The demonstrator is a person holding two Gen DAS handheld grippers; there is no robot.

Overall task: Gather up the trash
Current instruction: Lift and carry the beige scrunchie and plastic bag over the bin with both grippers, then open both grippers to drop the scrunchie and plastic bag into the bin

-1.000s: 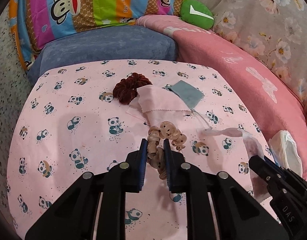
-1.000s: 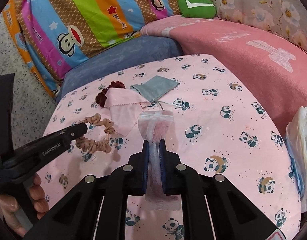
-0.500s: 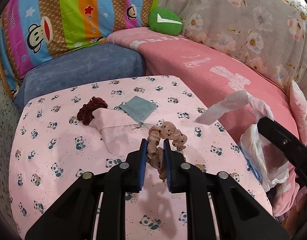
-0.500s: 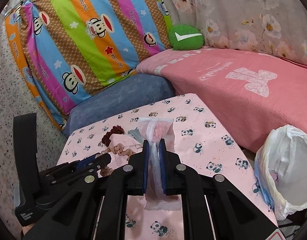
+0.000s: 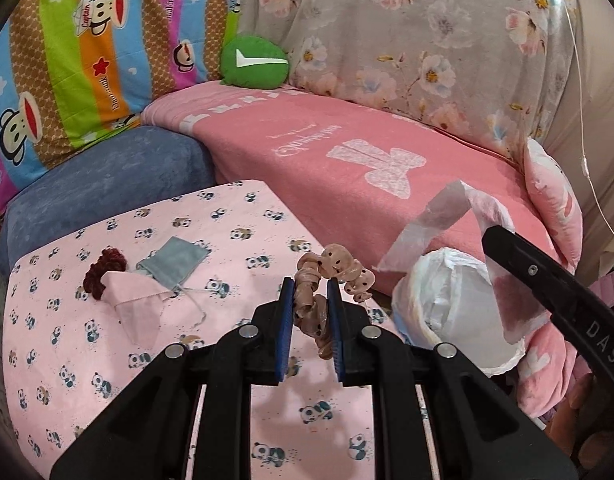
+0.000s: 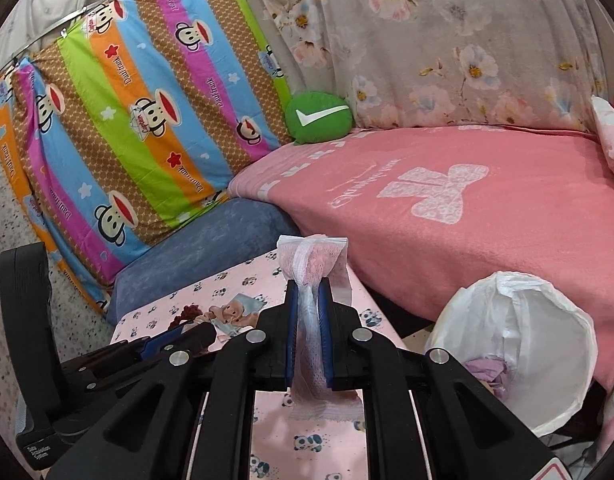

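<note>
Above the panda-print table (image 5: 107, 360), both grippers held aloft — items as follows.

Left gripper (image 5: 310, 312): jaws closed to a narrow gap, clamped on a beige dotted scrunchie (image 5: 331, 276); the scrunchie's loop curls up and to the right of the blue pads, clear of the table.

Right gripper (image 6: 307, 332): jaws pressed nearly together on a clear zip bag (image 6: 313, 280) with white mesh and pinkish contents; the bag stands up above the pads and hangs out below them.

Trash bin (image 6: 519, 344): white liner, mouth open, on the floor to the right of the table, beside the pink bed (image 6: 467, 208); lilac scraps lie inside — in the left wrist view the zip bag hangs over the bin's rim.

Dark red scrunchie (image 5: 103, 268): on the table, far left, partly under the pink cloth.

Pink cloth (image 5: 137, 304): folded, lying flat, touching the grey pouch.

Grey pouch (image 5: 175, 258): drawstring type, flat on the table, cord trailing toward the near edge.

Green cushion (image 5: 254, 61): at the bed's far corner, against the striped monkey-print cover (image 5: 87, 60).
</note>
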